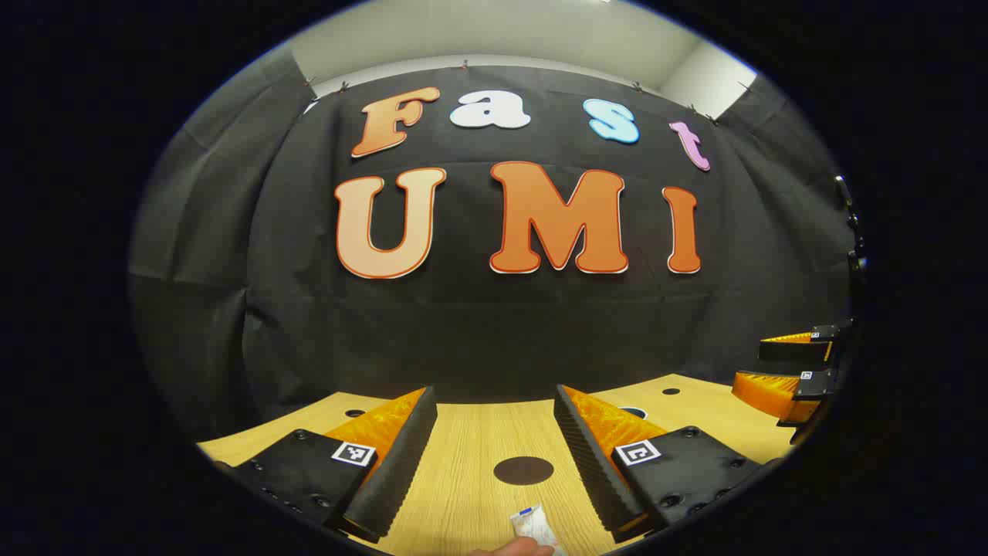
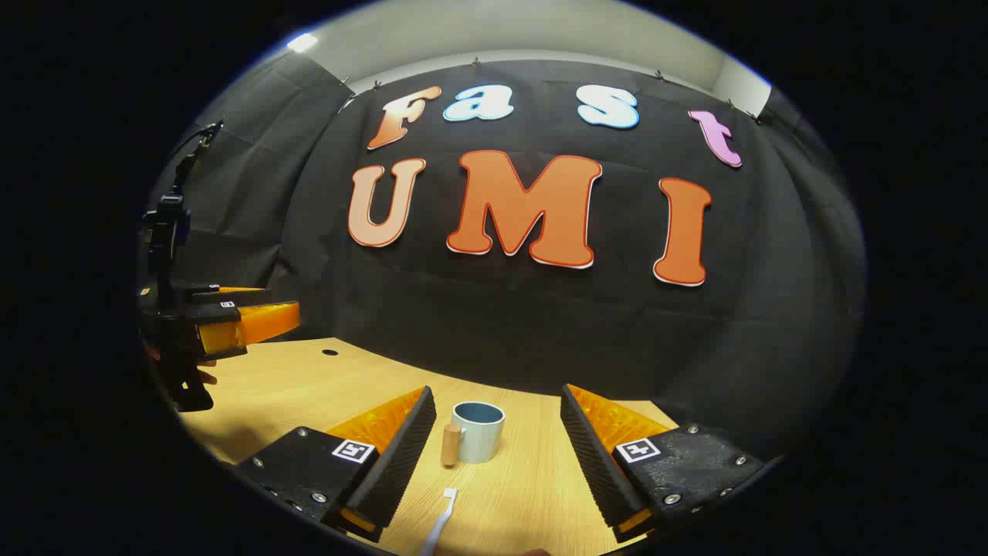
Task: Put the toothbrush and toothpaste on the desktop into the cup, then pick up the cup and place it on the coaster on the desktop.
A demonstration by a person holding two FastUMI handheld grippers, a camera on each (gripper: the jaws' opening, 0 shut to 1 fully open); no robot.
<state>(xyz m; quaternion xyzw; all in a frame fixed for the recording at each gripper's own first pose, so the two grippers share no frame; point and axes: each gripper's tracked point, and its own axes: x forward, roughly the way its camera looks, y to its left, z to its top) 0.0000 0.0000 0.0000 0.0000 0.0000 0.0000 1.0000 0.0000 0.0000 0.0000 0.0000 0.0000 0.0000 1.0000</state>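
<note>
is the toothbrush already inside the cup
No, in the right gripper view the toothbrush lies on the desktop in front of the empty cup.

The light wooden desktop (image 2: 324, 386) carries a pale cup (image 2: 478, 432) with a wooden handle, set toward its far edge. A white toothbrush (image 2: 440, 521) lies nearer the front edge. A dark round coaster (image 1: 523, 469) and a toothpaste tube (image 1: 534, 525) rest elsewhere on it.

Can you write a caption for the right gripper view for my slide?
Open right tool faces a blue mug and white toothbrush on the wooden desk.
</note>
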